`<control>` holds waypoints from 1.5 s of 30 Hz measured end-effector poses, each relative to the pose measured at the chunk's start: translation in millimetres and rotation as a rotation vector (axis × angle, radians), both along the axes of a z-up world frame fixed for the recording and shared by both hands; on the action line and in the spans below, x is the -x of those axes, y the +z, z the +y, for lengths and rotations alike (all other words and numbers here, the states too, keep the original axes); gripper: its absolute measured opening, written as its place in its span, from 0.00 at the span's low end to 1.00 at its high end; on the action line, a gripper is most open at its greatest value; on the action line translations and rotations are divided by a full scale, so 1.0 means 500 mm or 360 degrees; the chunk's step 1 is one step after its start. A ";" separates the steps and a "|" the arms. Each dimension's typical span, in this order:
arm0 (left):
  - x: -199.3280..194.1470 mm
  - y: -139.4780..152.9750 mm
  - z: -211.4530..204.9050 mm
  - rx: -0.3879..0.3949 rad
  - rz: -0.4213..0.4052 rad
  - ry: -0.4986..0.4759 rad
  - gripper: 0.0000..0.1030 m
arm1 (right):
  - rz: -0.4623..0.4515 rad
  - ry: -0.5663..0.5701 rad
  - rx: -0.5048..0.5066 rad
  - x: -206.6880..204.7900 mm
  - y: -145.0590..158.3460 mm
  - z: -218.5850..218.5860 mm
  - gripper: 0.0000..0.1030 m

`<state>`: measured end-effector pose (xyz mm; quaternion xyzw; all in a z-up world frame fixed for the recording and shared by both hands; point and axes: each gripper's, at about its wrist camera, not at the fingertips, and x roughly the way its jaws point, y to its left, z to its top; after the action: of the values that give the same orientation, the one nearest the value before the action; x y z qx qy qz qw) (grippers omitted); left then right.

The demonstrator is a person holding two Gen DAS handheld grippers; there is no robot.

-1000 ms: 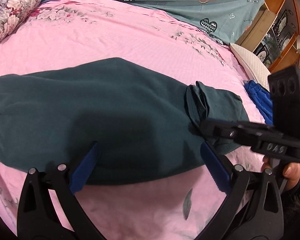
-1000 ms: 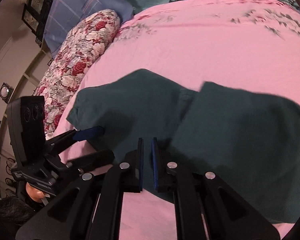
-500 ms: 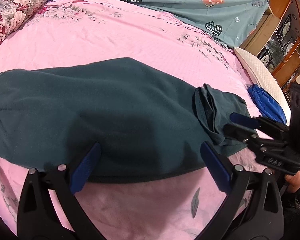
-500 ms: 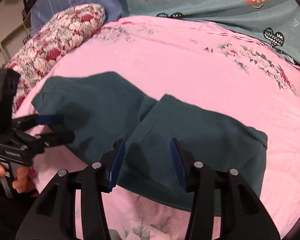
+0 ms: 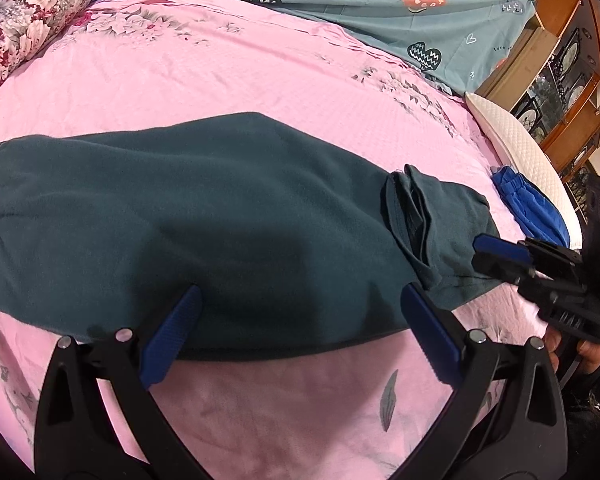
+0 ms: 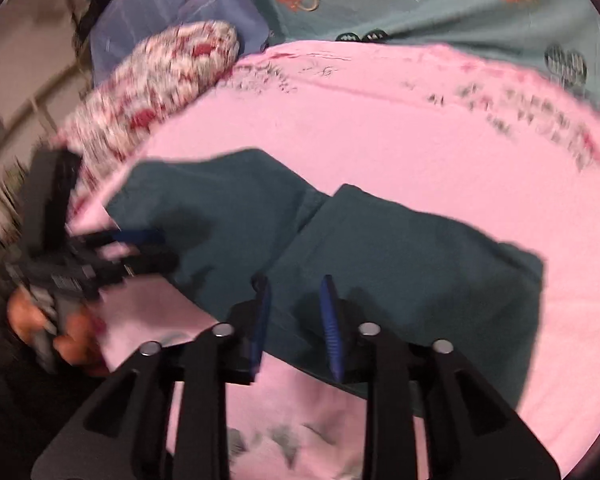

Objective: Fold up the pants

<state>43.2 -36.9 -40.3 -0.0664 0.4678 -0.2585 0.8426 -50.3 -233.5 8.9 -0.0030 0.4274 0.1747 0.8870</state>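
Dark teal pants (image 5: 228,216) lie folded lengthwise across the pink bedsheet (image 5: 236,64), with a bunched fold toward their right end. My left gripper (image 5: 300,320) stands wide open, its blue pads over the pants' near edge and nothing pressed between them. In the right wrist view the pants (image 6: 400,264) lie under my right gripper (image 6: 294,312), whose jaws are closing with a narrow gap left; the pants' near edge lies below the tips, not pinched. The right gripper (image 5: 485,257) also shows by the pants' right end, and the left gripper (image 6: 148,250) by their left end.
A floral pillow (image 5: 24,28) lies at the far left and a teal heart-print sheet (image 5: 380,4) along the back. A blue garment (image 5: 532,208) and a white pillow (image 5: 516,148) sit at the bed's right edge, before a wooden cabinet (image 5: 560,80).
My right gripper let go of the pants, opened wide and then narrowed again, pulling back to the right off the folded end while rolling. The left gripper stayed put, open.
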 end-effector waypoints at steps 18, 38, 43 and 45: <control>0.003 -0.001 -0.006 -0.0024 -0.0023 -0.0012 0.98 | -0.0004 0.0059 0.0304 -0.004 -0.036 0.049 0.27; 0.003 -0.001 -0.007 -0.0040 -0.0035 -0.0019 0.98 | 0.0028 0.0076 0.0441 -0.041 -0.056 0.086 0.20; 0.002 -0.002 -0.010 -0.0045 -0.0041 -0.0022 0.98 | 0.0116 0.0035 -0.0023 -0.052 -0.043 0.028 0.03; 0.001 -0.002 -0.010 -0.0049 -0.0044 -0.0026 0.98 | 0.0164 -0.0009 -0.0251 -0.061 -0.035 -0.014 0.03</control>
<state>42.6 -41.9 -41.2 -0.0460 0.4605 -0.2591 0.8478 -19.9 -240.8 -8.5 0.0770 0.4574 0.2054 0.8618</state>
